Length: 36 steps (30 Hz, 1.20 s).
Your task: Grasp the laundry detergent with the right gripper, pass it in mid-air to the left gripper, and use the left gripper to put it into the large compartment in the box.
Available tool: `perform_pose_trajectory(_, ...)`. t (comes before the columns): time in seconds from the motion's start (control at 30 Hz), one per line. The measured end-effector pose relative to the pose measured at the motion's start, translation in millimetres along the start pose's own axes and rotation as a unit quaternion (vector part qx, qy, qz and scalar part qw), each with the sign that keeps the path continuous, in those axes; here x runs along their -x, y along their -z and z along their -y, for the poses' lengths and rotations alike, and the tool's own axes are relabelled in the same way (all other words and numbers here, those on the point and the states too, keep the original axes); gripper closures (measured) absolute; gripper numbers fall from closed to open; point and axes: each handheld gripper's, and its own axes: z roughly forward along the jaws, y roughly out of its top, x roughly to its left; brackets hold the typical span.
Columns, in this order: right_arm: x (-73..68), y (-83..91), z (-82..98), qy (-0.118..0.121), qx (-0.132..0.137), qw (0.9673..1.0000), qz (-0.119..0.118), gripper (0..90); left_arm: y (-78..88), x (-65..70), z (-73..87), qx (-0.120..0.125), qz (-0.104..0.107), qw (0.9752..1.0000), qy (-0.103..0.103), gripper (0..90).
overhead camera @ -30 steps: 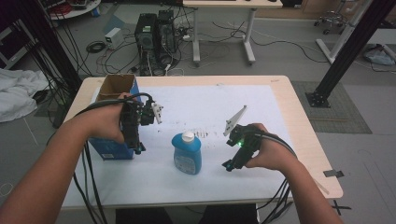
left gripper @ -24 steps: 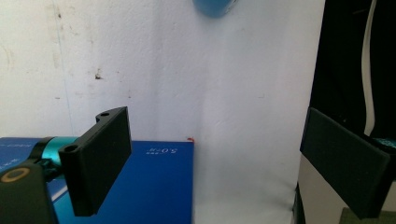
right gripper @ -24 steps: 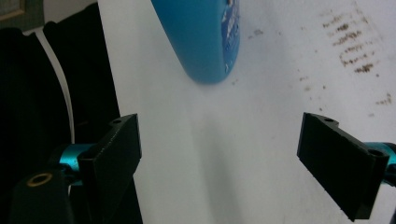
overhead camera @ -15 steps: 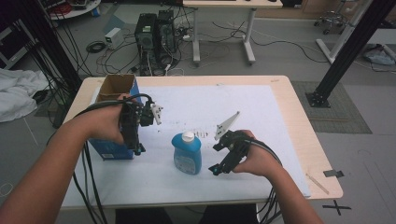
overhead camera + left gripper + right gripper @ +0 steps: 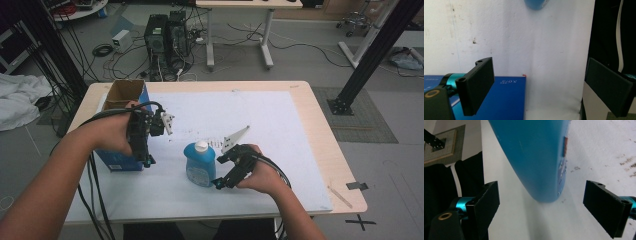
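white paper sheet (image 5: 260,125) covering a pale wooden table (image 5: 320,125), with grey floor, computer towers and loose cables beyond its far edge; blue plastic bottle with a white cap (image 5: 199,162) lying flat on the sheet near the table's middle, cap toward the far side, base toward the person. right gripper (image 5: 217,182), held in the person's right hand (image 5: 262,175), sits at the near right corner of the bottle, just beside its base; in the right gripper view the two black jaws are spread wide, one on each side of the rounded blue base (image 5: 541,157), neither pad touching it. left gripper (image 5: 147,161), held in the left hand (image 5: 112,134), hangs over the near edge of an open blue cardboard box (image 5: 122,100) standing at the left of the sheet, well apart from the bottle; in the left gripper view its jaws are likewise wide apart with nothing between them, the blue box face (image 5: 506,100) below the left pad and a sliver of the bottle (image 5: 536,3) at the top edge
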Motion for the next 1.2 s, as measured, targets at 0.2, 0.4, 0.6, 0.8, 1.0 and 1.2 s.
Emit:
perform_pose_trajectory(0.2,-1.2,-8.9,-1.6,0.0,0.015,0.9998,0.01,12.9,-0.1,1.2,1.5,0.002,-0.003,1.0,0.001,9.1)
perform_pose_trajectory(0.4,-2.7,-17.7,-0.8,0.0,0.027,0.9995,0.019,12.8,-0.8,2.9,2.2,0.002,-0.002,1.0,0.002,9.1)
perform_pose_trajectory(0.6,-5.3,-23.2,-3.7,-0.001,0.043,0.9988,0.026,12.9,-0.1,3.2,3.5,0.001,-0.003,1.0,0.005,9.1)
perform_pose_trajectory(0.8,-6.6,-27.0,-6.8,0.001,0.057,0.9977,0.036,12.9,-0.1,3.6,4.4,0.003,-0.005,1.0,0.006,9.1)
perform_pose_trajectory(1.0,-7.6,-29.1,-10.6,0.002,0.077,0.9962,0.041,12.8,-0.6,3.4,5.6,0.003,-0.005,1.0,0.007,9.1)
perform_pose_trajectory(1.2,-9.7,-32.1,-13.8,0.005,0.092,0.9946,0.048,12.9,-0.3,3.2,6.9,0.005,-0.007,0.9999,0.009,9.1)
